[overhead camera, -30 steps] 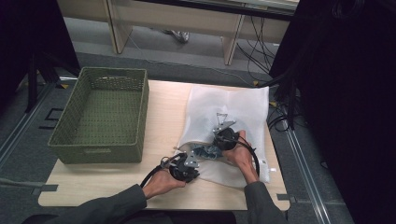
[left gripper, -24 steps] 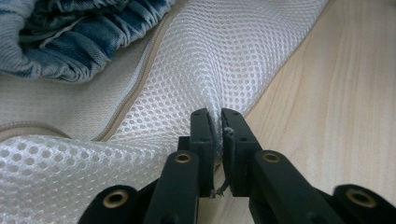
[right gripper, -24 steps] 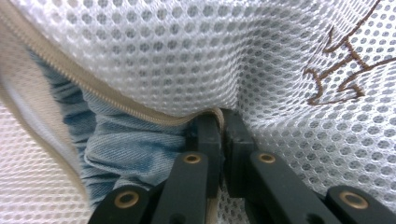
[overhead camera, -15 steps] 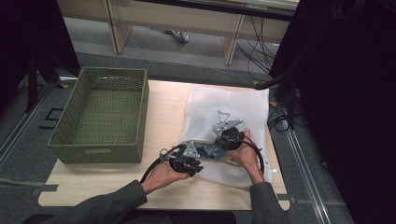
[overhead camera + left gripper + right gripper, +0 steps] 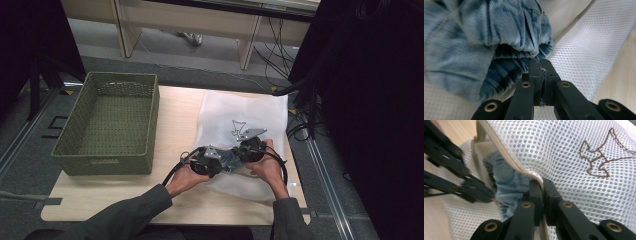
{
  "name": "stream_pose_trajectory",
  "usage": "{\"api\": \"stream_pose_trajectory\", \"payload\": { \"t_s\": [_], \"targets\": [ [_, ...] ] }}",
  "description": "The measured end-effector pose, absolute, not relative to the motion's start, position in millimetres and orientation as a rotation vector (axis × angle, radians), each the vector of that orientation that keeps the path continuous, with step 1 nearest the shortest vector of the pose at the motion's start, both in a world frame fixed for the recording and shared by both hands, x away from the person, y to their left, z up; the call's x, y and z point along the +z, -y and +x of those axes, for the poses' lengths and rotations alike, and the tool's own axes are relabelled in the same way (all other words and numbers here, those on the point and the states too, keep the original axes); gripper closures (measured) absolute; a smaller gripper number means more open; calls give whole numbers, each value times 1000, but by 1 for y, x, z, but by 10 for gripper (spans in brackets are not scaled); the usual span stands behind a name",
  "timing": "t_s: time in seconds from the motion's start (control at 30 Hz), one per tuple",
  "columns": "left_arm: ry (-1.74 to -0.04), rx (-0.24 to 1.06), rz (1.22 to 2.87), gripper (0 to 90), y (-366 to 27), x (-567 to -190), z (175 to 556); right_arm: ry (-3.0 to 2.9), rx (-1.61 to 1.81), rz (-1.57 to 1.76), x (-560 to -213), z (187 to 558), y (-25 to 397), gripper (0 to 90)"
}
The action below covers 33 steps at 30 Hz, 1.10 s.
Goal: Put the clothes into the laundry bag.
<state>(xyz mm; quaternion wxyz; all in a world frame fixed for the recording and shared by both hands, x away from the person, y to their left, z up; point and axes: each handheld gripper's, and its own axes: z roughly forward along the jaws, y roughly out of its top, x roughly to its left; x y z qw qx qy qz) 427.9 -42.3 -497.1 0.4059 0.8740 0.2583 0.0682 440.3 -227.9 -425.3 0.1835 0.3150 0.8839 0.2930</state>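
A white mesh laundry bag [image 5: 245, 120] with a brown embroidered mark lies on the right half of the wooden table [image 5: 180, 115]. A piece of blue denim [image 5: 486, 37] sits at the bag's zippered opening, partly inside it. My left gripper [image 5: 541, 66] is shut on the denim's gathered edge, and in the high view this left gripper [image 5: 220, 161] is at the bag's near-left corner. My right gripper [image 5: 542, 186] is shut on the bag's zipper edge [image 5: 511, 165] and holds the mouth up. The denim [image 5: 509, 182] shows in the gap, with the left gripper's jaws beside it.
An empty green woven basket [image 5: 107, 125] stands on the table's left half. Bare wood lies between the basket and the bag and along the near edge. The person's forearms come in from the bottom. Cables hang off the table's right side.
My left gripper has moved up and to the right with the denim, closer to the bag's opening. The right gripper has stayed on the bag's edge, barely shifting.
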Motion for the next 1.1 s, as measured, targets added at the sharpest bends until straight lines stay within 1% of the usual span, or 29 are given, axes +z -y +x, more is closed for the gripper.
{"api": "stream_pose_trajectory", "payload": {
  "t_s": [0.13,0.17,0.23,0.3,0.33,0.37,0.47,0.53,0.6,0.7,0.8,0.83,0.87,0.9,0.97,1.1],
  "targets": [
    [-655,188,2218,887,54,-502,432,-2503,838,876,-421,441,231,879],
    [-680,180,2182,888,59,-504,433,-2497,870,908,-421,438,230,880],
    [-692,182,2192,890,61,-501,442,-2493,907,918,-419,437,230,881],
    [-767,163,2111,891,70,-502,447,-2495,913,908,-415,436,229,882],
    [-736,180,2144,891,70,-501,452,-2485,931,893,-414,437,228,882],
    [-771,195,2144,891,71,-500,455,-2481,923,905,-412,435,227,882],
    [-788,216,2122,892,73,-499,462,-2481,915,870,-409,434,226,882],
    [-801,255,2096,892,75,-494,470,-2488,901,882,-405,433,227,883],
    [-826,252,2061,892,77,-493,472,-2485,929,875,-405,433,228,883],
    [-819,265,2093,888,76,-497,470,-2492,913,880,-408,435,229,883],
    [-803,242,2119,843,71,-502,463,-2533,889,877,-419,437,228,883],
    [-801,233,2103,827,69,-502,460,-2533,882,886,-424,438,227,882],
    [-764,227,2144,812,64,-501,459,-2536,875,874,-427,439,227,882],
    [-762,213,2140,797,60,-498,456,-2546,848,935,-427,437,226,882],
    [-731,211,2149,782,52,-491,450,-2561,855,888,-429,440,229,882],
    [-693,230,2178,730,35,-479,441,-2534,869,931,-429,439,228,882]
  ]
}}
